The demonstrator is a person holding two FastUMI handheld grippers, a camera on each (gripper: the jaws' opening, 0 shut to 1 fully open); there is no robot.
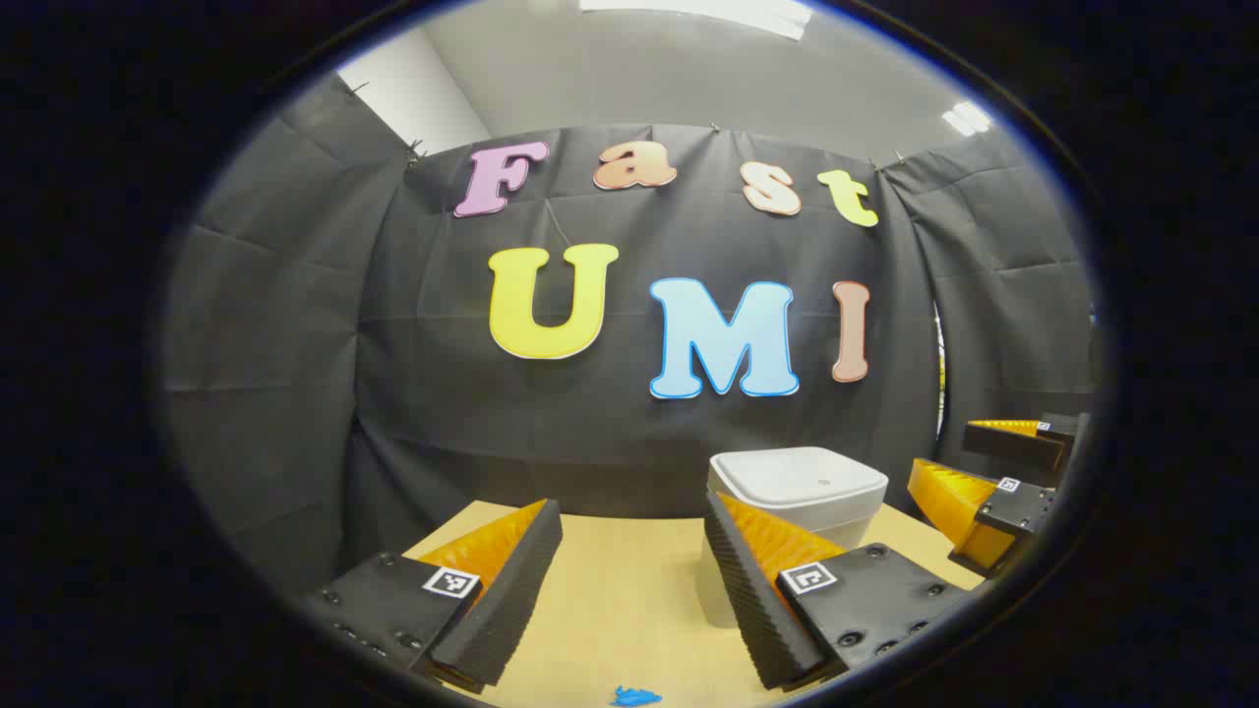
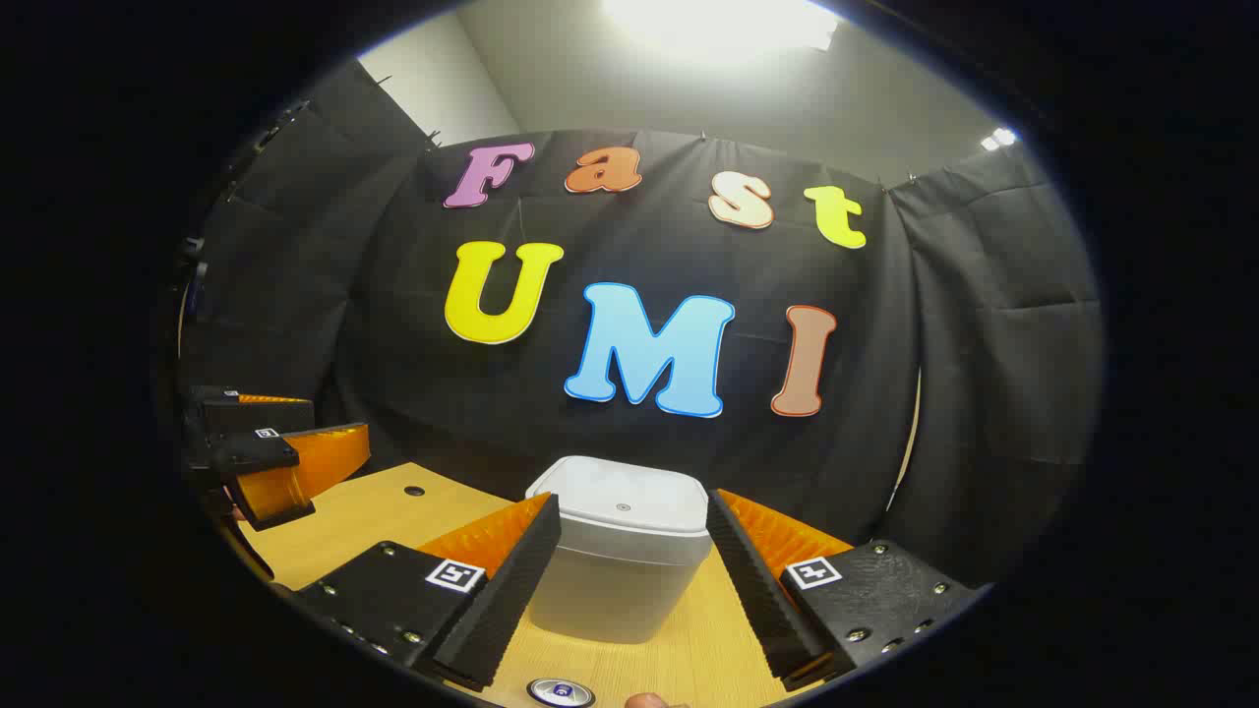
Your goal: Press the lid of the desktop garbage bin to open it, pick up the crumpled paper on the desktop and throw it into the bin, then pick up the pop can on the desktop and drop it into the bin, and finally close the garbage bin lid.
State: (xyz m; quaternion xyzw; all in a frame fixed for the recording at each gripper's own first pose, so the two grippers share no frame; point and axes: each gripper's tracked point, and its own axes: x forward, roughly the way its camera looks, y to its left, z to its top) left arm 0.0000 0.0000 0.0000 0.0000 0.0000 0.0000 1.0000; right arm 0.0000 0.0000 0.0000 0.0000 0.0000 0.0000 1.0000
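The white desktop bin [image 2: 622, 575] stands on the wooden table [image 2: 374, 511] with its lid [image 2: 622, 506] down flat. My right gripper [image 2: 631, 505] is open, low over the table, and frames the bin between its fingers without pressing it. The silver top of the pop can [image 2: 561, 692] shows at the bottom edge, nearer to me than the bin. My left gripper [image 1: 631, 507] is open with nothing in it; the bin [image 1: 799, 490] stands ahead and to the right, partly behind its right finger [image 1: 757, 580].
The right gripper [image 1: 993, 482] reaches in from the right beside the bin, and the left gripper [image 2: 280, 457] hovers at the table's left side. A small blue scrap [image 1: 634, 697] lies on the table [image 1: 620, 590]. Black cloth walls close the back and sides.
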